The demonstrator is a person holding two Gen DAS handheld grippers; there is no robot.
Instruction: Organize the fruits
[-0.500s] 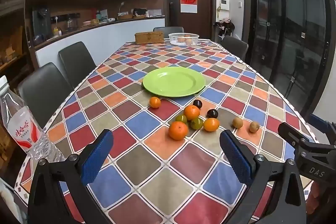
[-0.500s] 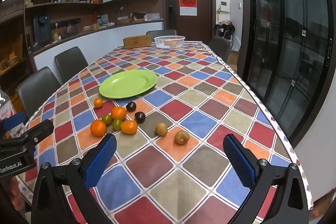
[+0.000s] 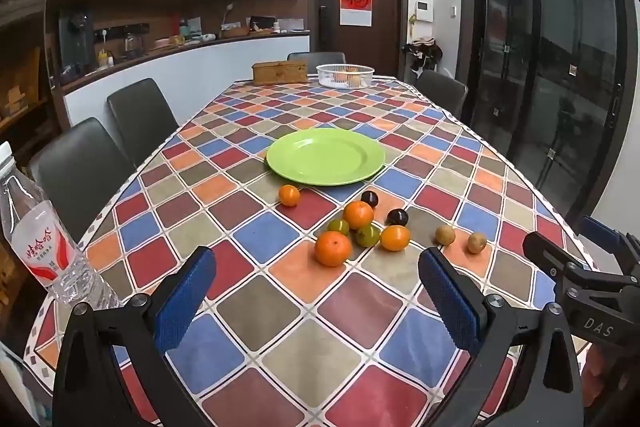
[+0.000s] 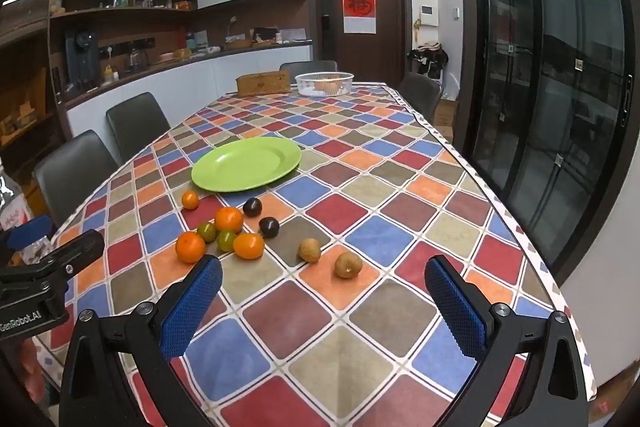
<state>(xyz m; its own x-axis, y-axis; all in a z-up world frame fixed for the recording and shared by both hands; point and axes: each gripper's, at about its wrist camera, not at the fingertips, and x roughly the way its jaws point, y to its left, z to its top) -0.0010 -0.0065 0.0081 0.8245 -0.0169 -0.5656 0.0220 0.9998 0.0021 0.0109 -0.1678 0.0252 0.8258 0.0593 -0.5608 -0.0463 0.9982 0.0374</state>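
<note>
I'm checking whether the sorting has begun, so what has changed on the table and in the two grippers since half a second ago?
Nothing has visibly changed. The left gripper and right gripper are open and empty as before, the fruits lie in the same loose cluster on the tablecloth, and the green plate has nothing on it.

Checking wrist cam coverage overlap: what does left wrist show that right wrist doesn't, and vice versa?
Left wrist only: the whole water bottle at the table's near left edge, plus the right tongs from the side. Right wrist only: the left tongs seen from the side, and more of the table's right border. Both: green plate, empty, four orange fruits, two green, two dark, two brown on the cloth, white basket, wooden box, and each view's own tongs open.
</note>
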